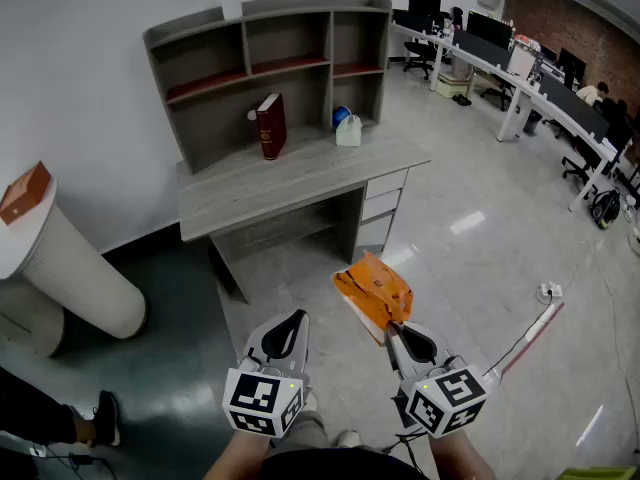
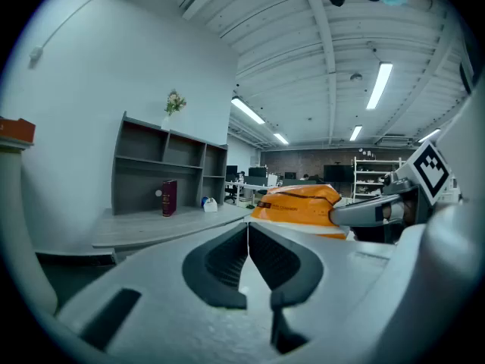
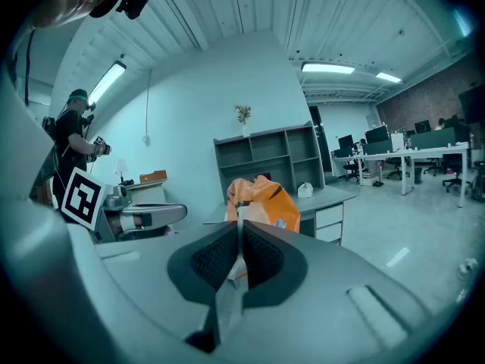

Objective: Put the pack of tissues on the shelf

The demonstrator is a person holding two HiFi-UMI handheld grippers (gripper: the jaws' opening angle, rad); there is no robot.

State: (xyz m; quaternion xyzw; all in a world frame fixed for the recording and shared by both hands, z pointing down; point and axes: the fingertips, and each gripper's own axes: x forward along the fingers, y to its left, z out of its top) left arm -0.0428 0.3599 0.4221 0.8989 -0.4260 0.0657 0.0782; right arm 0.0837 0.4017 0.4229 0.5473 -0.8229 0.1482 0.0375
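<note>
The orange pack of tissues (image 1: 372, 290) hangs in the air in front of the desk, held by its near edge in my right gripper (image 1: 392, 326), which is shut on it. In the right gripper view the pack (image 3: 261, 199) sticks up just past the closed jaws (image 3: 239, 222). My left gripper (image 1: 297, 318) is beside it on the left, shut and empty; its own view shows the jaws pressed together (image 2: 248, 226) with the pack (image 2: 299, 203) off to the right. The grey shelf unit (image 1: 270, 63) stands on the desk (image 1: 300, 183) ahead.
A red book (image 1: 270, 125) and a small white and blue item (image 1: 346, 126) stand on the desk under the shelves. A white column (image 1: 80, 273) with an orange box (image 1: 24, 193) is on the left. A cable (image 1: 530, 326) lies on the floor at right. Office desks line the far right.
</note>
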